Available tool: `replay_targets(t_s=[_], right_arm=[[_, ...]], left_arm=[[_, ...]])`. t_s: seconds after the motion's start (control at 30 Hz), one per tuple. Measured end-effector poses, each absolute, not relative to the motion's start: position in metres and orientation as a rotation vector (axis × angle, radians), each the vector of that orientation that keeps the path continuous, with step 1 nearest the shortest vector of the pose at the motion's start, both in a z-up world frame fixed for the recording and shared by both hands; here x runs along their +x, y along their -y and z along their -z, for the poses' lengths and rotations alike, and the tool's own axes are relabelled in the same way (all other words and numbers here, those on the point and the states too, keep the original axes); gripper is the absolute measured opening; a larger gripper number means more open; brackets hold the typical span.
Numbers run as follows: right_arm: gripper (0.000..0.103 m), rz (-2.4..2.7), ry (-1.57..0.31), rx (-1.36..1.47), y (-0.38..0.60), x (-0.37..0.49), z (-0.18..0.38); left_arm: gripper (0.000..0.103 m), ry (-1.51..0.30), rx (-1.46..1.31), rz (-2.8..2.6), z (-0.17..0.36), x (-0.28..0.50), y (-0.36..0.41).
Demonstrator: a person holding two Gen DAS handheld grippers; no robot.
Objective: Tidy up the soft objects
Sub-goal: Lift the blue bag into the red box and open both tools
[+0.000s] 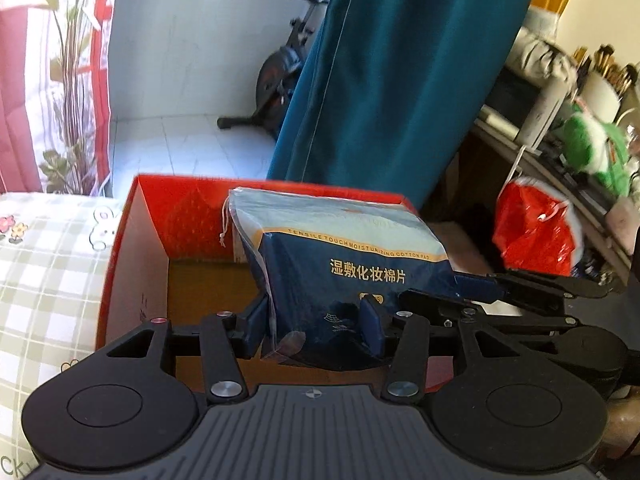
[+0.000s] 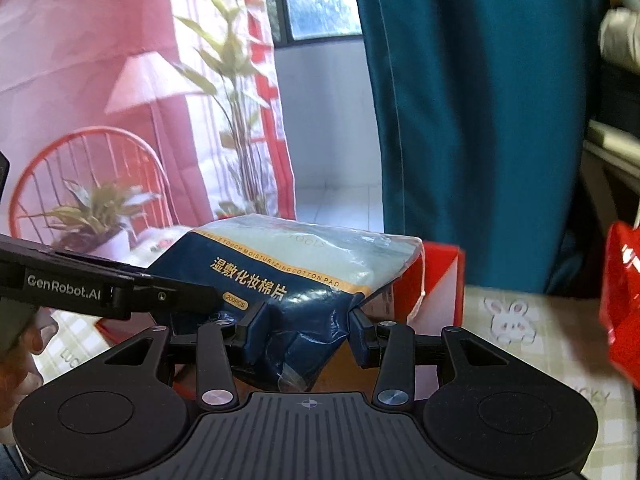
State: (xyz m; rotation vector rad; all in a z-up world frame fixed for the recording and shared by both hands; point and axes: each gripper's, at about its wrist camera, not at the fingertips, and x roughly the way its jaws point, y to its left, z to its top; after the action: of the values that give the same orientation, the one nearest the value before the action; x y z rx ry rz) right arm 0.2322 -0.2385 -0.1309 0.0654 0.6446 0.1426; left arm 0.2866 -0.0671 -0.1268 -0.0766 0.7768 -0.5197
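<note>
green-and-white checked cloth with bunny and flower prints point(image 1: 48, 264) covers the surface, open red cardboard box with brown bottom point(image 1: 140, 240) sitting directly on it.

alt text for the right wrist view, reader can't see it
The right gripper pinches the lower end of a blue pack of cotton pads, held above an open red box on a checked cloth. The left gripper reaches in from the left.

From my seat the cotton pad pack point(image 1: 344, 264) hides most of the red box's point(image 1: 136, 248) floor, the red plastic bag point(image 2: 624, 300) is cut by the frame edge, and the shelf clutter point(image 1: 592, 92) smears into blur.
</note>
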Motion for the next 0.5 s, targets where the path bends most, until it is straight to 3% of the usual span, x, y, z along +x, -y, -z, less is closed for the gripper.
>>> replay_targets(t_s=[0.33,0.5], right_arm=[[0.042,-0.125,-0.760,0.098,0.243,0.250,0.164],[0.053,-0.094,-0.771,0.066,0.243,0.246,0.166]], left_arm=[[0.053,-0.859,-0.067,0.519,0.151,0.301,0.066],[0.058,-0.851,-0.044,0.504,0.148,0.293,0.064]])
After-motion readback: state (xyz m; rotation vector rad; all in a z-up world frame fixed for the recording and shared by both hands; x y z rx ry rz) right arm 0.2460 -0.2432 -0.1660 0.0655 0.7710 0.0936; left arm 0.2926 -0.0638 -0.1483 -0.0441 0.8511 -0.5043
